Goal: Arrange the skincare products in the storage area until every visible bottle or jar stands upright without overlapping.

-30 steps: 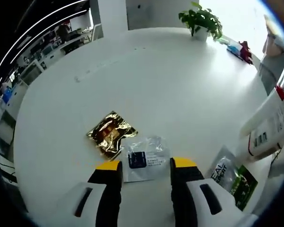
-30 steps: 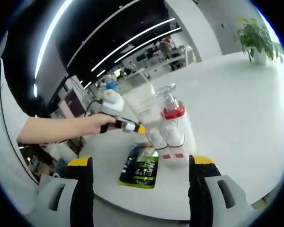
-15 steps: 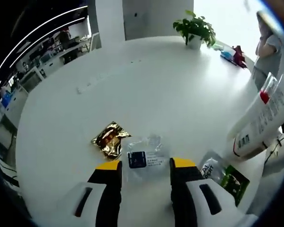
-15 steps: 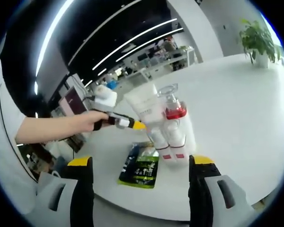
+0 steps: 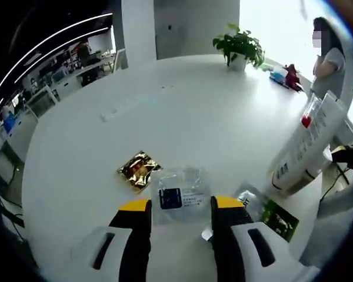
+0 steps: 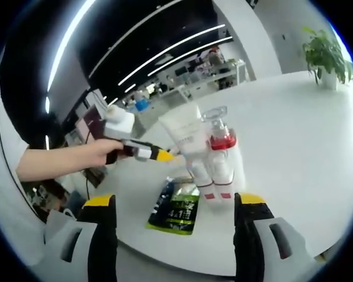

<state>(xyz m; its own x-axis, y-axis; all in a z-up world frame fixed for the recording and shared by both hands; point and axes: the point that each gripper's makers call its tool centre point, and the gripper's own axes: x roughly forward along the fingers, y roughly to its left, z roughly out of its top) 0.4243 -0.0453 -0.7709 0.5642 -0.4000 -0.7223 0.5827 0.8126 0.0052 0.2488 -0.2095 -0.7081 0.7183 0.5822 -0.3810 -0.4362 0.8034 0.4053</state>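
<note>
Left gripper view: left gripper (image 5: pixel 180 207), black jaws with yellow tips, stands wide apart over a round white table (image 5: pixel 182 111), holding nothing. Between the jaw tips lies a flat clear sachet (image 5: pixel 177 195) with a dark label, crinkled film. Just beside it on the left, a gold foil sachet (image 5: pixel 137 169), shiny and creased. To the right of the jaws, a flat green-and-black pouch (image 5: pixel 272 214), glossy.

White tube (image 5: pixel 306 148): smooth plastic, flat crimped end up, cap down on the table, long axis leaning in this view, though the tilt may be the fisheye. A red collar (image 5: pixel 306 121) of a bottle shows at its edge.

Right gripper view: right gripper (image 6: pixel 175 205) wide apart, empty, with the cluster ahead between the jaws. The tube (image 6: pixel 188 141) stands cap down, widening upward. Touching it, a clear bottle (image 6: pixel 222 161) with red collar and clear cap, upright, long axis vertical. The pouch (image 6: pixel 177 209) lies flat in front, near the table edge. The left gripper (image 6: pixel 142 153) comes in from the left, held by a hand (image 6: pixel 97 154), its yellow tips near the tube; contact cannot be told.

Room: open office, strip ceiling lights, desks behind, potted plant (image 5: pixel 238 46) on the far side of the table.
</note>
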